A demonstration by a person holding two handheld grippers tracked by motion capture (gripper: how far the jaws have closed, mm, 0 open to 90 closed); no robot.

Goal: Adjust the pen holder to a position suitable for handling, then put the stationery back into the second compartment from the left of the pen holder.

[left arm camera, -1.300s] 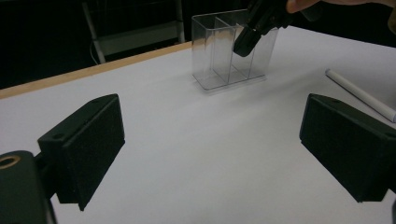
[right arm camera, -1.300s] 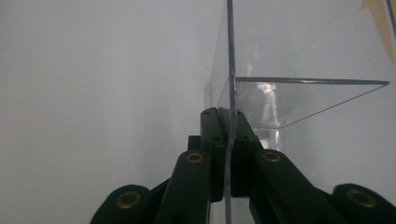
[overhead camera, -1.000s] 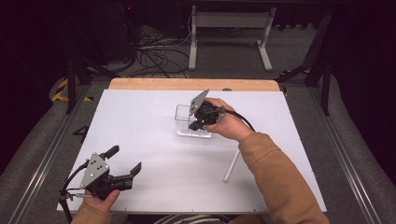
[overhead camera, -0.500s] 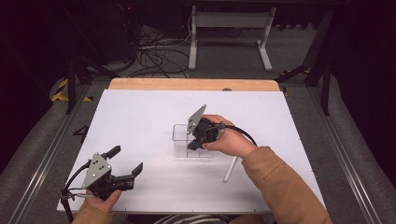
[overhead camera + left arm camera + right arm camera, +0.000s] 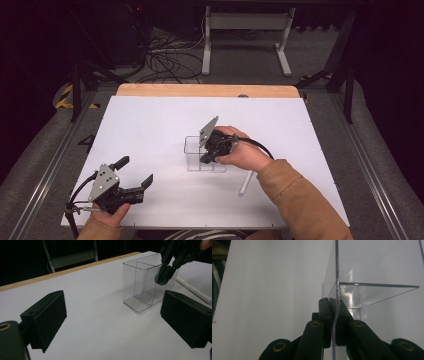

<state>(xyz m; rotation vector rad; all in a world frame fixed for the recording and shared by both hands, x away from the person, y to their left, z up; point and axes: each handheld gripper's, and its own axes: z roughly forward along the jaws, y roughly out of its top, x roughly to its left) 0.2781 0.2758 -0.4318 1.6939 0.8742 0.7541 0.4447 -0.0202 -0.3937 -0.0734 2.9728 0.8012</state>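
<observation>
Clear plastic box [image 5: 200, 154] wall pinched by right hand-held gripper [image 5: 209, 156] (for dragging, probably); left hand-held gripper [image 5: 134, 176] released, idle at seven o'clock on desk [image 5: 150, 120].

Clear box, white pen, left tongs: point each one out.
clear box [image 5: 143, 287], left gripper view, front wall.
white pen [image 5: 245, 182], high view, mid barrel.
left tongs [image 5: 134, 171], high view, midway between tips.

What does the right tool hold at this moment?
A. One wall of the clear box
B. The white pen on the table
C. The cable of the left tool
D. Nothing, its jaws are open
A: in the right gripper view, the right tool has its jaws shut on a thin wall of the clear box, while the pen lies apart on the table.
</observation>
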